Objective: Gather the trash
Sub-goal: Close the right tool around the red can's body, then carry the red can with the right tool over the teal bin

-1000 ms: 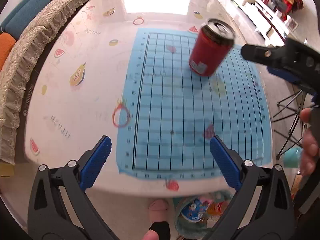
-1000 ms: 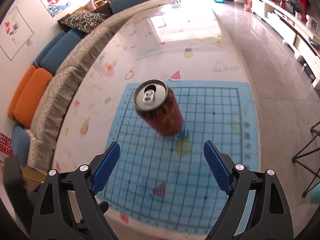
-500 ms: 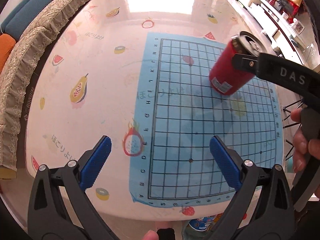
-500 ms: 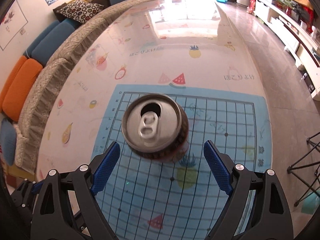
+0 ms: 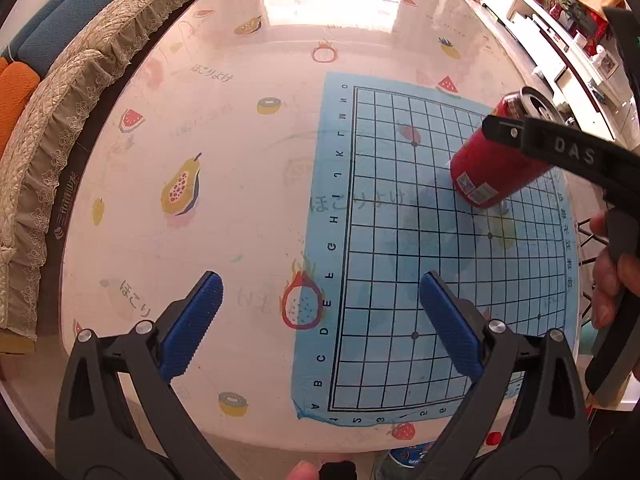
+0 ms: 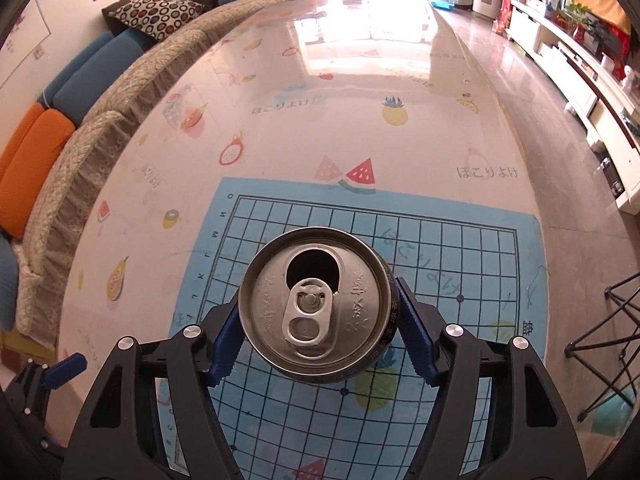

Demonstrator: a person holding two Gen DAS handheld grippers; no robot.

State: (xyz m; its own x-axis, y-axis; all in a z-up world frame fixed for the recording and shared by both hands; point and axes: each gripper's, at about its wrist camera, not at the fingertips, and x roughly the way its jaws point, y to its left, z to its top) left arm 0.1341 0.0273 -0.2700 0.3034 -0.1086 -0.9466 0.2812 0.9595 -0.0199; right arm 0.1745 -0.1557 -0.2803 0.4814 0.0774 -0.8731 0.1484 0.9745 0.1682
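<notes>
Now, can: a red can (image 6: pixel 316 304) with a silver top and open tab hole is seen between the blue pads of the right gripper (image 6: pixel 320 332), its top turned toward the camera.
Right jaws: closed narrow on the can, one pad pressed against each side of its body.
Can base: seen in the left wrist view low over the blue grid mat (image 5: pixel 440 264); whether it touches the mat cannot be told.
Left gripper (image 5: pixel 320 320): held above the near part of the table (image 5: pixel 240 160), with nothing between its pads.
Left jaws: spread wide.
Can relative to left jaws: well ahead and to the right of them, partly covered by a black finger of the right gripper.
Mat relative to left jaws: its left edge is seen between the two pads, and the right pad is over the grid.
Sofa (image 6: pixel 120 92): set along the table's left side, beyond both jaws.
</notes>
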